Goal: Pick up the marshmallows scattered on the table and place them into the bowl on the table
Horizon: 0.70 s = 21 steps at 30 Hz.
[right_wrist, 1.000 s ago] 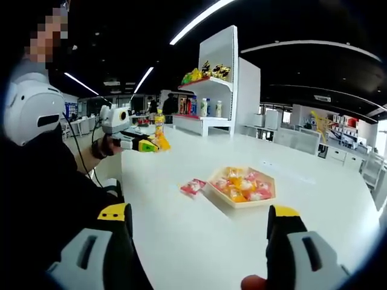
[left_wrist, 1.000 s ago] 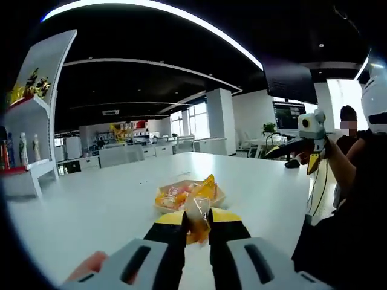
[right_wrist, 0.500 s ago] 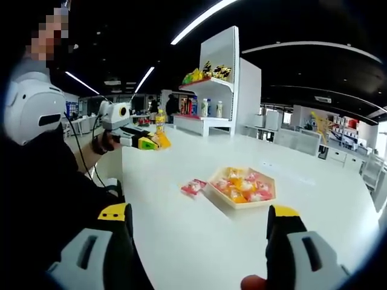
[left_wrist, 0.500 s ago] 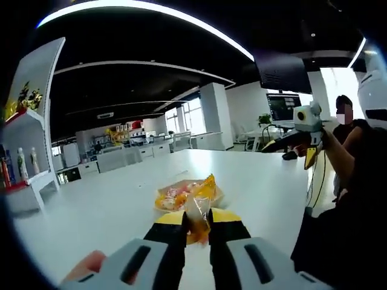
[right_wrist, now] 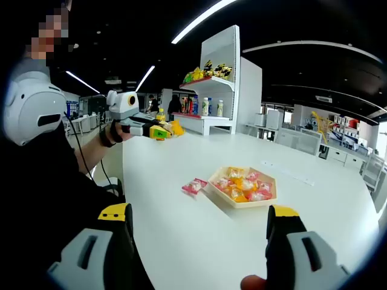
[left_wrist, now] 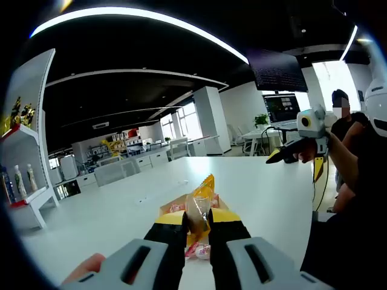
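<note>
Open-plan office all around, dark ceiling with long light strips, and a big white table (right_wrist: 199,235) taking up the lower half of both views.

Left gripper view: the left gripper (left_wrist: 198,225) comes up from the bottom centre with its black, yellow-tipped jaws pinched together on an orange wrapped marshmallow (left_wrist: 199,208), the wrapper sticking up above the tips. Right behind and partly under it is the bowl (left_wrist: 171,209), though most of it is hidden by the jaws, so I can only make out a bit of rim and a few pink and white packets. Over at the right edge, the right gripper (left_wrist: 275,155) is held up in the air by a hand, pointing left.

Right gripper view: the right gripper (right_wrist: 199,219) has its jaws wide apart at the bottom corners, nothing between them. The light wooden hexagonal bowl (right_wrist: 225,201) sits right of centre, holding a pile of pink, orange and yellow wrapped marshmallows. One pink marshmallow packet (right_wrist: 194,186) lies on the table just beside the bowl's left side. The left gripper shows up upper left here too, with the orange packet at its tip. A white shelf unit (right_wrist: 219,84) with bottles and yellow stuff stands behind, top centre.
</note>
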Available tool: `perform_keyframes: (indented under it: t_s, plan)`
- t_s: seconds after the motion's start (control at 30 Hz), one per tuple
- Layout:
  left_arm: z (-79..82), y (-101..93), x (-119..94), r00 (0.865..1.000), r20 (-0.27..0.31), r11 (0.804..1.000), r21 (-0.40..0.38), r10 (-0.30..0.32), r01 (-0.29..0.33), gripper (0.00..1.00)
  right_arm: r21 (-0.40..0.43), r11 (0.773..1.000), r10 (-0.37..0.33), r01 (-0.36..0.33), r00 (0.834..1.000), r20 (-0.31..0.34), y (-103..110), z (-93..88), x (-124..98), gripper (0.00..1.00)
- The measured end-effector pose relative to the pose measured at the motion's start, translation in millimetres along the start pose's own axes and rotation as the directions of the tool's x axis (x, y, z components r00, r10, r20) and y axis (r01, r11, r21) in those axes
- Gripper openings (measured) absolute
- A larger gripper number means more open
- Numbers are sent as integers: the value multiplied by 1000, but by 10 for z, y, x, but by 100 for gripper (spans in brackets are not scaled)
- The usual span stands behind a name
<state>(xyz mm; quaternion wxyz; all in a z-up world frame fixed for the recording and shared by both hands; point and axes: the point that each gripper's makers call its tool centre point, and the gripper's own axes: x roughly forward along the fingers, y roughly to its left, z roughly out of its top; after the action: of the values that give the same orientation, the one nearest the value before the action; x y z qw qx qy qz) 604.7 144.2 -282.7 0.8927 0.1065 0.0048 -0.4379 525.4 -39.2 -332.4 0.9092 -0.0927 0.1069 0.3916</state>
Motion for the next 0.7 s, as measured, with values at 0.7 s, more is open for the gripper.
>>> perform_keyframes:
  t_s: [0.7]
  plan:
    - [-112, 439, 1278, 1000, -8, 997, 72, 8, -8, 13, -14, 1000, -13, 13, 1000, -26, -29, 17, -37, 87]
